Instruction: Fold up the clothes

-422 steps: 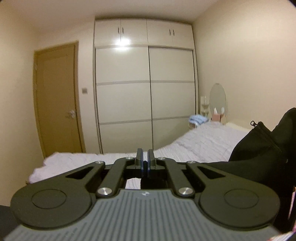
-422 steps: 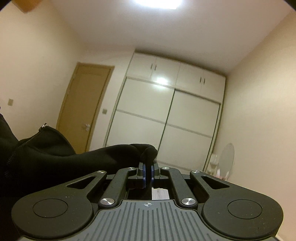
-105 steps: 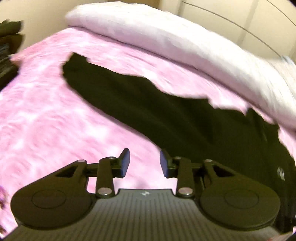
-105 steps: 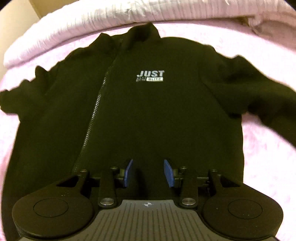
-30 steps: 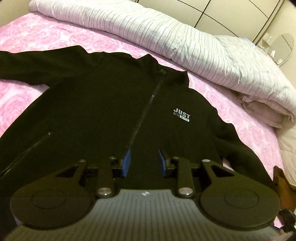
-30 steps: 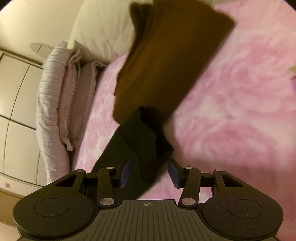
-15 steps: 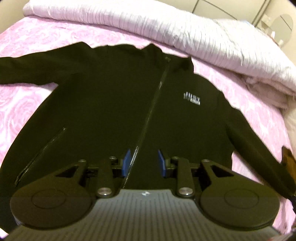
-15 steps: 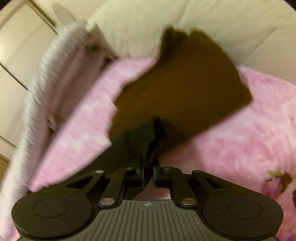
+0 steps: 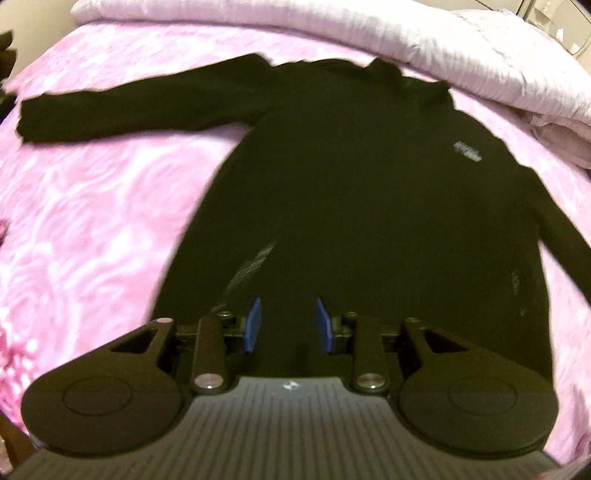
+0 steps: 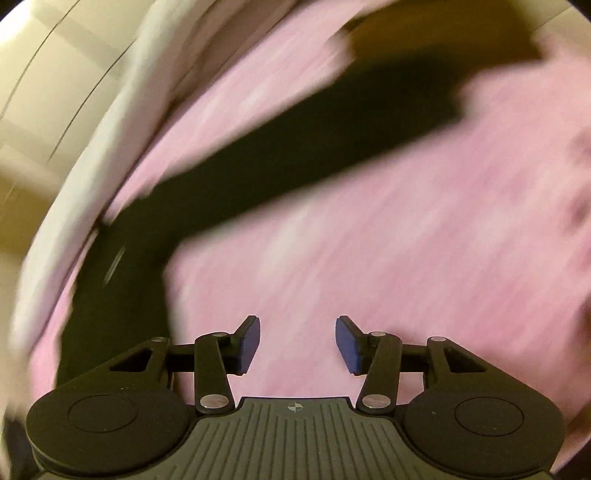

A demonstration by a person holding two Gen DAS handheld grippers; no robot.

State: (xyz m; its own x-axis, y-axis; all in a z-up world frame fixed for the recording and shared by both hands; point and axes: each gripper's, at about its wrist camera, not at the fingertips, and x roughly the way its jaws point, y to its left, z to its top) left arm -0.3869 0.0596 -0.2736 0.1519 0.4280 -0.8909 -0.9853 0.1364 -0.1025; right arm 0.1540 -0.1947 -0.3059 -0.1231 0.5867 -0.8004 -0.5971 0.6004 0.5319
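Covering nearly every part of both views, a pink sheet (image 9: pixel 92 221) with a rose pattern spreads over the bed. Along the top of the left wrist view lies a rolled pale duvet (image 9: pixel 369 33), running from upper left to the right edge.

On the sheet a black jacket (image 9: pixel 351 184) lies flat and face up, filling the middle of the left wrist view. Its collar touches the duvet at the top, and one sleeve (image 9: pixel 129 107) stretches toward the upper left. A small white logo (image 9: pixel 467 150) sits on the chest at the right, too blurred to read. In the right wrist view, the other sleeve (image 10: pixel 295 155) crosses diagonally from lower left to upper right; a brown shape (image 10: pixel 443 33) at the top may be another garment, though motion blur hides its outline.

At the bottom centre of its view, the left gripper (image 9: pixel 288 328) is over the jacket's hem, jaws parted and holding nothing. Likewise released, the right gripper (image 10: pixel 297 343) is over bare sheet, with its jaws set wide apart.
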